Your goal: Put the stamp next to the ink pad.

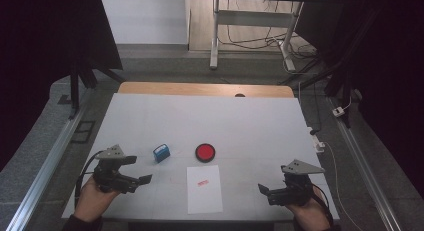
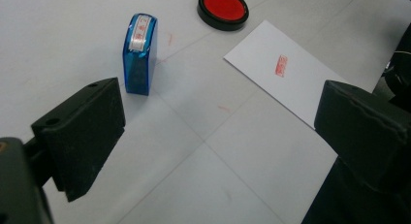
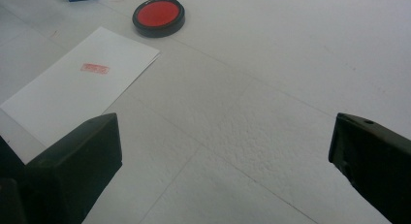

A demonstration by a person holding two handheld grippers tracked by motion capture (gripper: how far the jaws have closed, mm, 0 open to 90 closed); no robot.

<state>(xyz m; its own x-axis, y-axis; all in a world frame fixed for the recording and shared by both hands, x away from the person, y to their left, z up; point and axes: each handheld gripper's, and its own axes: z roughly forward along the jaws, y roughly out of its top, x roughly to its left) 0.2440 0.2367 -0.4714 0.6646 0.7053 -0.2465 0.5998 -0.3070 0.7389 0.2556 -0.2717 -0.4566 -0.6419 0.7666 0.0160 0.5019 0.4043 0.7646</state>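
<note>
The sheet of white paper (image 1: 204,189) with a small red stamp mark (image 1: 202,182) is taken as landmark; it lies flat on the white-covered bench (image 1: 250,121), near the front edge.

Far left of the paper, the left gripper (image 1: 136,171) is held in a hand (image 1: 92,198) at the bench's front-left corner, w/ a grey three-cornered plate on top. Its black jaws are seen wide apart in the left gripper view (image 2: 218,132), w/ bare bench between them and nothing clamped.

Just left of the paper and a bit further back, a small blue translucent plastic stamp block (image 1: 161,152) w/ a white label on top is stood upright on the bench. In the left gripper view the stamp (image 2: 139,54) is seen just beyond the left jaw, apart from it, not touched.

Just behind the paper's far edge, a round black ink pad w/ red centre (image 1: 205,152) is set open on the bench, apart from the paper by a narrow gap. It is seen right of the stamp, near but not touching. In the right gripper view the pad (image 3: 159,15) lies beyond the paper's far corner (image 3: 77,83).

Right of the paper, well apart, the right gripper (image 1: 264,191) is held low in a hand (image 1: 310,216) at the front-right corner. Its jaws are seen wide apart in the right gripper view (image 3: 225,156), w/ bare bench between them, nothing held.
</note>
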